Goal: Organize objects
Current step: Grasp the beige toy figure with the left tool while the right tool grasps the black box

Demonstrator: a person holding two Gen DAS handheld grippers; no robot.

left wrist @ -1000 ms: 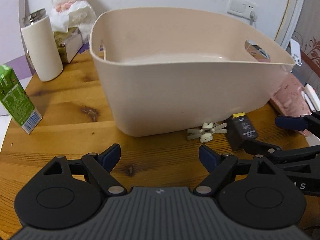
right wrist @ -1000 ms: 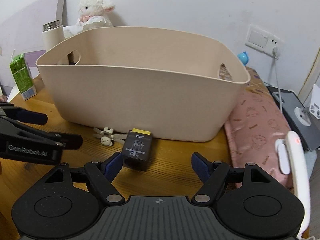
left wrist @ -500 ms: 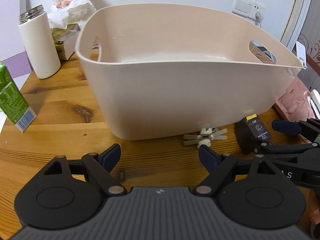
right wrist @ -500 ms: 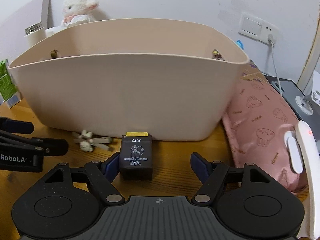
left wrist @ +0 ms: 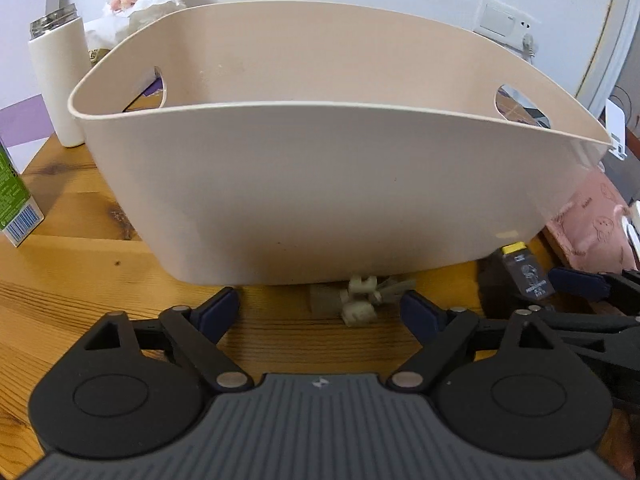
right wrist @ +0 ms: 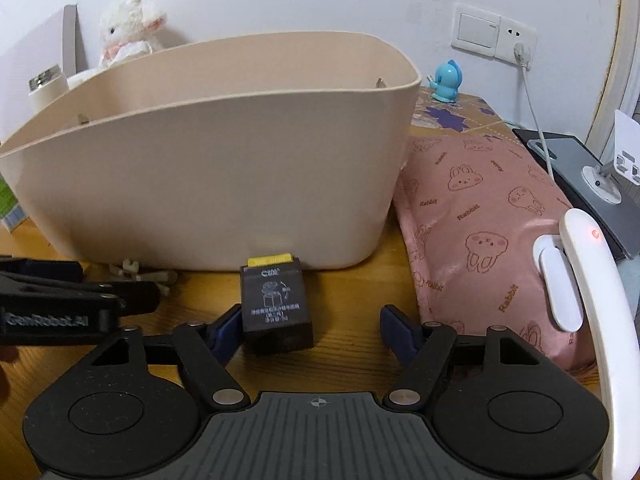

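Your left claw is spread wide and low over the wooden bench, holding nothing. At its 12 o'clock, between the fingertips and slightly toward the right one, lies a small pale clip-like toy; it is blurred, so what it is stays unclear. It sits at the foot of the big beige tub, which fills the view ahead.

Your right claw is also spread and pinches nothing. The small black box with a yellow end lies on the bench between its fingers, right up against the left finger and well apart from the right one. The box's yellow end points to 12 o'clock, just short of the tub wall.

From the right wrist view, a pink rabbit-print pouch lies at 2 o'clock beside the tub, and your left claw shows at 9 o'clock. From the left wrist view, a white flask stands at 10 o'clock and a green carton at 9 o'clock.
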